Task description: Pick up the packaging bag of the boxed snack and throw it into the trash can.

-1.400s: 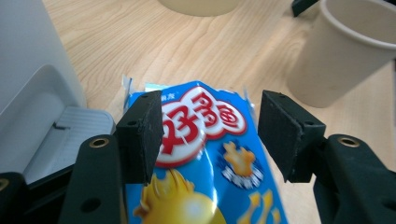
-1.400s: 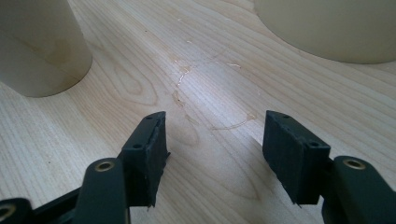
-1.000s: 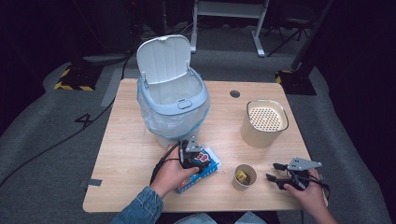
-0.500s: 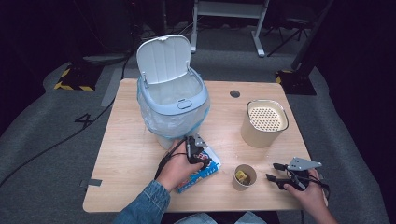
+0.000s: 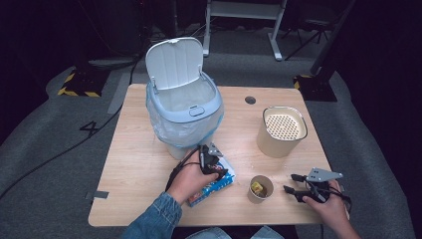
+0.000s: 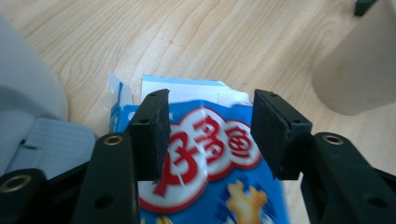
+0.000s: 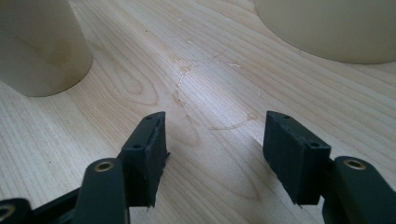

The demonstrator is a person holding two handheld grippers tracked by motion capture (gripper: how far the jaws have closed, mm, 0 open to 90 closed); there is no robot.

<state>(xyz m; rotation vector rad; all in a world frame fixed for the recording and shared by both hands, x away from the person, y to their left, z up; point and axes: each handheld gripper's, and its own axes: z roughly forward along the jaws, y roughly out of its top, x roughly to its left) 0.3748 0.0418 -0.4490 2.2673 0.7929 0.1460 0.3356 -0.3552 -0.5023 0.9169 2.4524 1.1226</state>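
Left gripper first: its jaws are spread apart and straddle the top end of the blue snack packet, one pad on each side of the red-and-white lettering, with a gap showing between pads and wrapper, so I am not squeezing it. In the high view my left gripper hangs over the packet, which lies flat on the counter just in front of the bin. That bin is pale blue-grey, lined with a clear bag, and its white lid stands tipped up and back. My left hand comes in from the near edge in a denim sleeve.

Over on the other side, my right gripper sits low near the front right corner of the counter, well apart from the packet. In the right gripper view it stands released, jaws wide, with bare wood between them. A small paper cup with something yellowish inside stands between my two grippers, just beside the packet's right end. Farther back on the right stands a cream canister with a perforated insert at its top.
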